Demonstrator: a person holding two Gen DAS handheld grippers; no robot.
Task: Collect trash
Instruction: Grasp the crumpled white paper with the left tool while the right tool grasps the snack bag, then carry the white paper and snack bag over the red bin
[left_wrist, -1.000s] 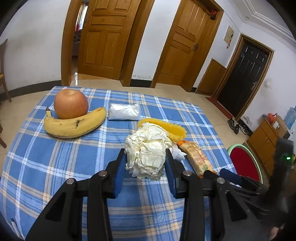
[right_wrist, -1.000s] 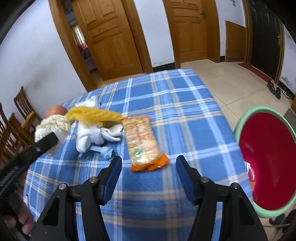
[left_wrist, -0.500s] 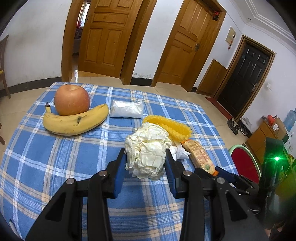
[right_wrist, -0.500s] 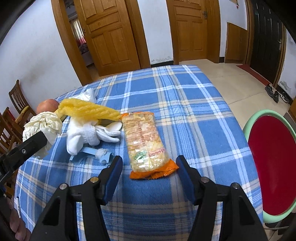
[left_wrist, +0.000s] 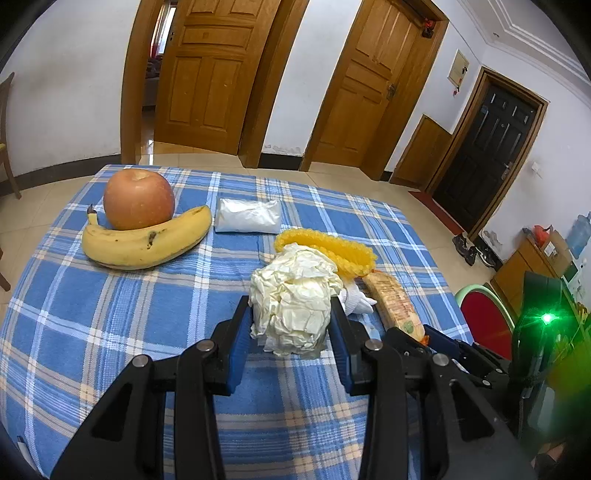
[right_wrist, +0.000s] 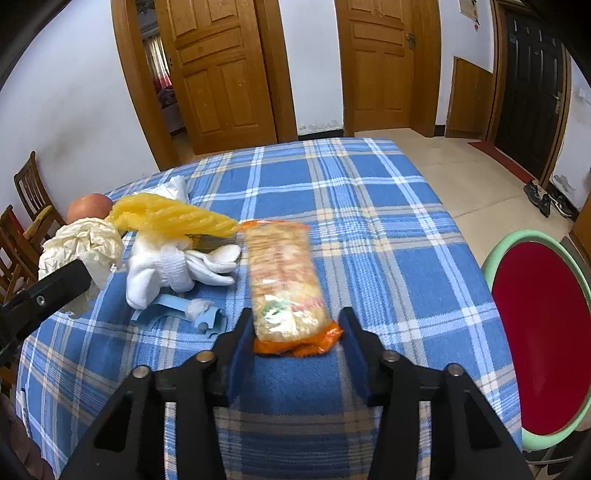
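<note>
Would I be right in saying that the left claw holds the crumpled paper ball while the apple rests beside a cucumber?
Not quite: the left claw does hold the crumpled paper ball, but the apple rests beside a banana, not a cucumber, as the left wrist view shows.

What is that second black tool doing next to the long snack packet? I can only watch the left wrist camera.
Observer: The right gripper straddles the snack packet's orange end. Its jaws are closing, and the pads do not clearly press yet.
Operator: Is anything hiding behind the crumpled paper?
Observer: Yes, a small blue plastic piece with a white fluffy bit on it lies on the cloth in front of the white glove.
Operator: And the red thing on the right?
Observer: It is a red basin with a green rim, standing below the table's edge, on the right gripper's side.
</note>
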